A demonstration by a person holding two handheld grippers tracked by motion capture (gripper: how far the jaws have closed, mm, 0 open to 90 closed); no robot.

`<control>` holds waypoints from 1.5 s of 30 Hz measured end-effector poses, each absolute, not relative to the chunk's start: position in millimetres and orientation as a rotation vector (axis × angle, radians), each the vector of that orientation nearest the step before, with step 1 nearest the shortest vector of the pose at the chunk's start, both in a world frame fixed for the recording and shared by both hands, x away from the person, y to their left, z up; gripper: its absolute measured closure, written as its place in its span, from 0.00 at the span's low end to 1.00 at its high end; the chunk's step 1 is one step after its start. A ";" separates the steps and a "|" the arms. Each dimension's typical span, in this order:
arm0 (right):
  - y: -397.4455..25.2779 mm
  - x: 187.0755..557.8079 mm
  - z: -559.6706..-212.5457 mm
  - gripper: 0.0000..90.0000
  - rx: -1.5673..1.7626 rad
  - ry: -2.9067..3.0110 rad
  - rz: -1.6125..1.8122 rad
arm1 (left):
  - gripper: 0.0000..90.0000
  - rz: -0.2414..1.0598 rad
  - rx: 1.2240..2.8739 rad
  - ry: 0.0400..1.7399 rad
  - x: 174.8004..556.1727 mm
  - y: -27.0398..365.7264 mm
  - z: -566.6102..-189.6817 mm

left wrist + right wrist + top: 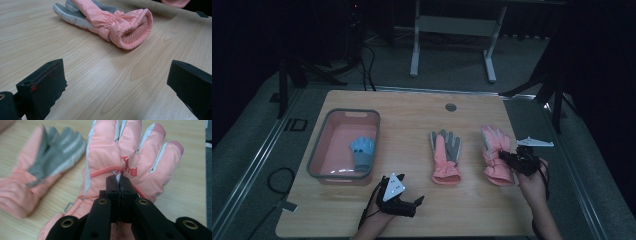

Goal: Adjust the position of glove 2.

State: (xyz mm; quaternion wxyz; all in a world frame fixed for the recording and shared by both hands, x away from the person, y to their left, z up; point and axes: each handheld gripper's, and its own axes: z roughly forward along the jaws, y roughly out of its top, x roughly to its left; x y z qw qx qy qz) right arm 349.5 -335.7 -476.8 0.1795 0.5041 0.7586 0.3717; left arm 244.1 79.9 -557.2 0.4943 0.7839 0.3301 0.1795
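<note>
1. A wooden table (412, 107) carried a grey-rimmed pink bin (318, 145) near its left edge, with a small blue glove (362, 152) lying inside, probably the place where gloves were being collected
2. Two pink ski gloves lay right of the middle, cuffs toward the near edge: the grey-palmed glove (445, 155) palm up, and just beside it, toward the right edge, the pink-backed glove (497, 155)
3. The right gripper (512, 159) had its jaws pressed together on a fold of the pink-backed glove (130, 157) by its logo, seemingly a grip meant for lifting it
4. The left gripper (409, 202) hovered near the near edge with jaws spread wide and empty, pointed at the open cuff of the grey-palmed glove (112, 25), likely ready to take it next
</note>
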 end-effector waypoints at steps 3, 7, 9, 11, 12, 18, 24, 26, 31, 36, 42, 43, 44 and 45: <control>-323.9 344.5 -450.3 0.98 1.402 2.127 1.059 | 0.02 0.433 1.898 0.802 244.3 80.6 -557.2; -311.8 342.8 -431.9 0.98 1.393 2.110 1.061 | 0.02 0.436 1.898 0.802 244.2 80.6 -557.2; -306.8 342.3 -425.2 0.98 1.387 2.099 1.072 | 0.02 0.438 1.900 0.800 244.1 80.5 -557.2; -298.5 342.0 -416.5 0.98 1.386 2.084 1.081 | 0.02 0.438 1.898 0.802 244.0 80.4 -557.2; -295.8 342.3 -414.1 0.98 1.385 2.080 1.081 | 0.02 0.437 1.897 0.802 244.0 80.4 -557.2; -274.7 343.7 -402.0 0.98 1.375 2.082 1.120 | 0.02 0.455 1.899 0.808 243.6 79.7 -557.2; -235.5 341.9 -393.1 0.97 1.336 2.099 1.135 | 0.02 0.445 1.884 0.820 244.5 81.4 -557.3; -223.5 342.0 -393.8 0.98 1.330 2.109 1.138 | 0.02 0.450 1.892 0.818 244.6 80.6 -557.2; -201.7 343.7 -400.9 0.98 1.342 2.116 1.121 | 0.02 0.475 1.906 0.809 243.0 77.9 -557.2; -177.0 346.7 -425.4 0.98 1.391 2.139 1.072 | 0.02 0.484 1.908 0.809 243.2 78.2 -557.0; -168.7 349.1 -447.9 0.98 1.439 2.142 1.008 | 0.02 0.486 1.907 0.810 243.2 77.8 -557.1; -167.5 350.4 -454.1 0.98 1.451 2.148 0.993 | 0.02 0.485 1.906 0.812 243.2 77.8 -557.1; -166.6 351.2 -457.3 0.98 1.454 2.150 0.980 | 0.02 0.484 1.907 0.814 243.4 77.9 -557.1; -165.8 352.5 -461.7 0.98 1.462 2.153 0.972 | 0.02 0.483 1.905 0.815 243.4 77.9 -557.1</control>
